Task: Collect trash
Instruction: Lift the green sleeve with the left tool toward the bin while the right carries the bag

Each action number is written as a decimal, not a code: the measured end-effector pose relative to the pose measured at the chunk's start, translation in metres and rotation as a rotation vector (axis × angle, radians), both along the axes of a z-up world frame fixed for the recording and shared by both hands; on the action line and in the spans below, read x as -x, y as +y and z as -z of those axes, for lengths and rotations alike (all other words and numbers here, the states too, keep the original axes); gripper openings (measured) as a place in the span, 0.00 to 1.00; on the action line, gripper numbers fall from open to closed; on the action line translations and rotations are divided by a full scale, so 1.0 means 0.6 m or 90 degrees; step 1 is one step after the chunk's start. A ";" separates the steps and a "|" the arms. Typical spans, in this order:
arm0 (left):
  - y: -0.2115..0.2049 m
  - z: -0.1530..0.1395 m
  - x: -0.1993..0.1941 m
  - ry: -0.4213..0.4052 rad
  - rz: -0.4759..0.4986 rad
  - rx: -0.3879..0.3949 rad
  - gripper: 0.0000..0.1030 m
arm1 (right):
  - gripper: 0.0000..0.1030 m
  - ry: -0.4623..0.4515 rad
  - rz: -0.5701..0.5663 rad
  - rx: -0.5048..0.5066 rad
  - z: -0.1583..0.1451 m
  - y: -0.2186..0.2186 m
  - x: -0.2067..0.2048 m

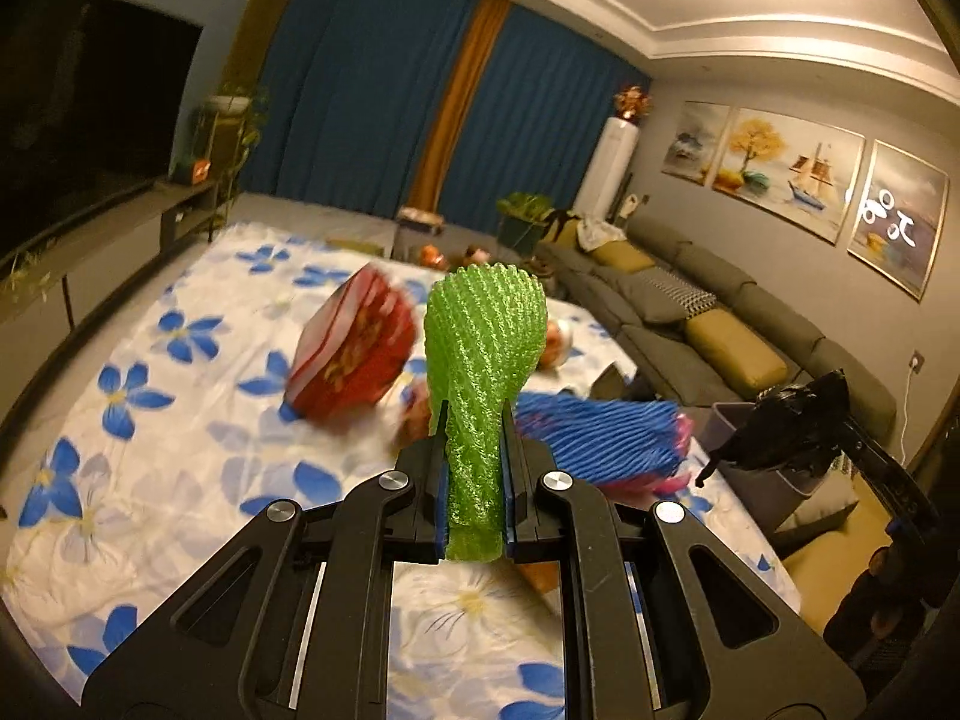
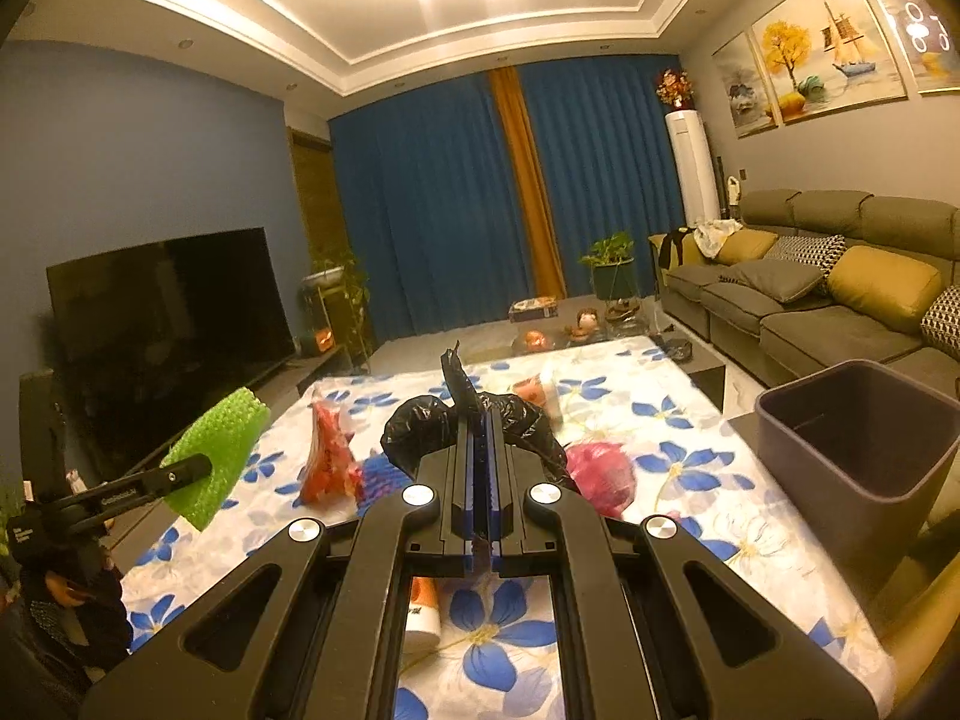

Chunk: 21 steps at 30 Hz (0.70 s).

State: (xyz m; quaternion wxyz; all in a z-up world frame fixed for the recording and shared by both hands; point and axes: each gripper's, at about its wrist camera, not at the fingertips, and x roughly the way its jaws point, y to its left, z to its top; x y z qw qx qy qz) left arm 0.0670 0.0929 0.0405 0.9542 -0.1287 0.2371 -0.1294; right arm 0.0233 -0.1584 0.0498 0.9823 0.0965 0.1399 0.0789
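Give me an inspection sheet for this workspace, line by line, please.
Surface: table under white cloth with blue flowers.
Job's things: green foam net sleeve, crumpled black plastic bag, empty dark grey bin at the table's right edge.
Clutter: red snack packet, blue foam net, pink foam net.
Grippers: left gripper shut on the sleeve; right gripper shut on the bag.
Cables: white cord at wall socket.
Surroundings: grey sofa, television, blue curtains.

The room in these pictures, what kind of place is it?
Most likely a home living room: a long grey sofa with cushions, a large television, and blue curtains at the far wall.
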 end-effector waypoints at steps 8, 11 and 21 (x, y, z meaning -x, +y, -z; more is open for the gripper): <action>-0.103 -0.042 -0.014 -0.040 0.060 -0.030 0.11 | 0.04 -0.019 0.040 -0.010 -0.024 -0.054 0.009; -0.154 -0.055 -0.021 -0.059 0.087 -0.046 0.11 | 0.04 -0.028 0.064 -0.011 -0.029 -0.077 0.010; -0.354 -0.073 -0.062 -0.088 0.182 -0.073 0.11 | 0.04 -0.037 0.160 -0.005 -0.036 -0.178 0.007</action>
